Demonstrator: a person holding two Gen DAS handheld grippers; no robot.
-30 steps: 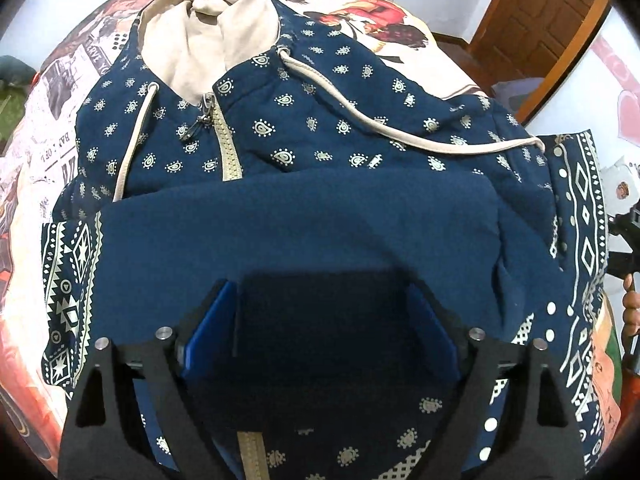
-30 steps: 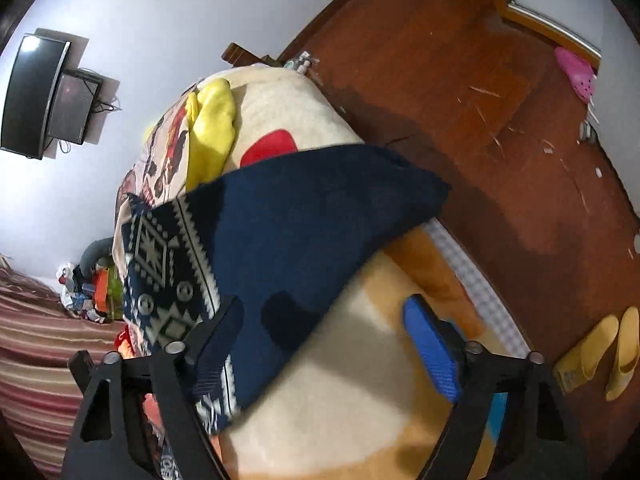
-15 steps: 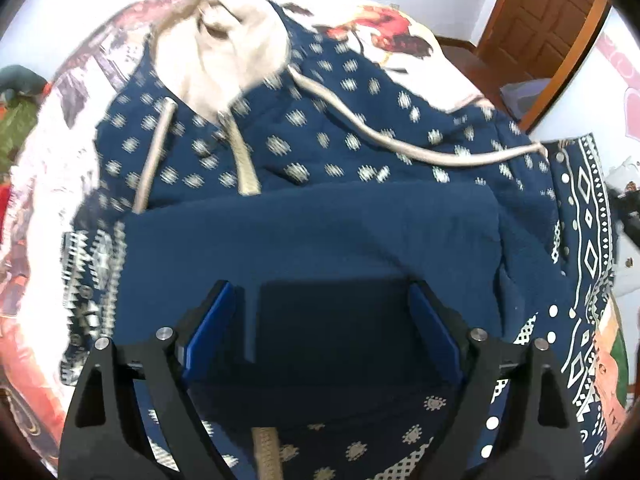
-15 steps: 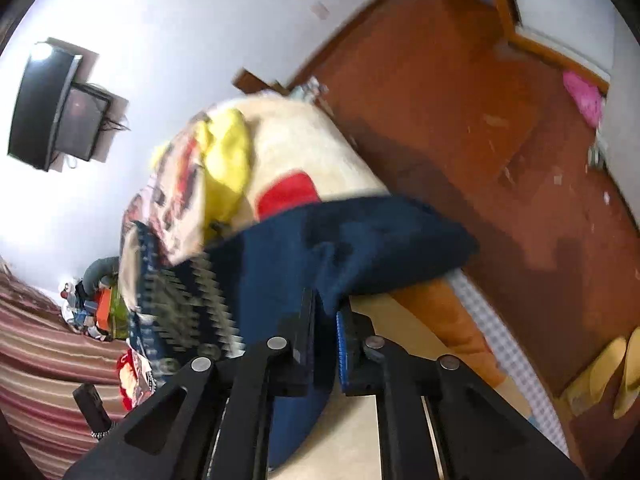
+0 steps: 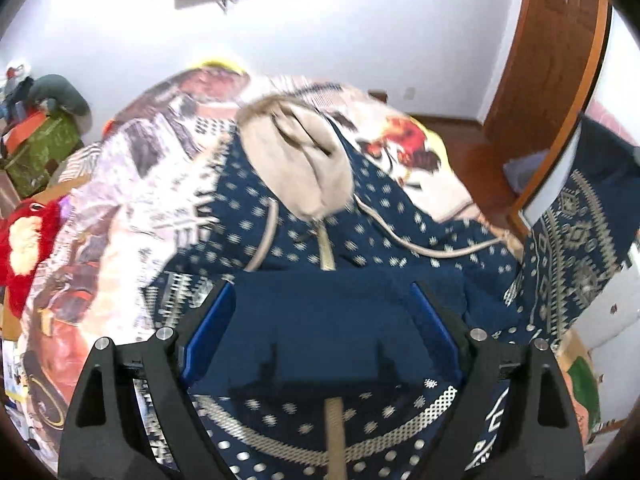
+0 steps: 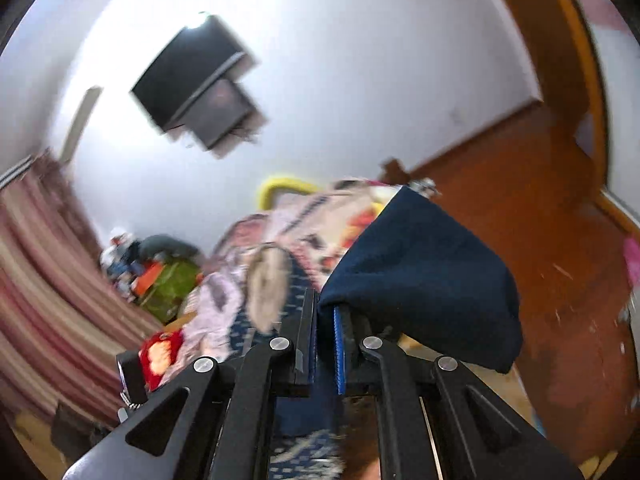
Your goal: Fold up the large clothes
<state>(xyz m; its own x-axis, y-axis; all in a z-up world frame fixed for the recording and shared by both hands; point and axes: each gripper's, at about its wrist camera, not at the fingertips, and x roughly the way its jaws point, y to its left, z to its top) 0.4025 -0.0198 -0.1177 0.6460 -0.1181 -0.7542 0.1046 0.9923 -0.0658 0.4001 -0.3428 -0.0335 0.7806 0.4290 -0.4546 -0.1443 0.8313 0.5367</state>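
Navy hoodie point(image 5: 344, 320) — right tool point(image 6: 325, 320) pinching its sleeve, left tool point(image 5: 324, 320) spread wide.

Hooded jacket point(image 5: 372, 216): navy, scattered with small cream motifs, with a beige hood lining point(image 5: 304, 168), beige drawcords and zip tape; its sleeve point(image 5: 576, 248) carried cream geometric bands. Folded panel point(image 5: 320, 328): plain navy. Bedspread point(image 5: 132, 184): cream, printed in red, orange and grey. Gripper pads point(image 5: 208, 332): blue on black frames. Floor point(image 6: 560, 200): reddish-brown wood.
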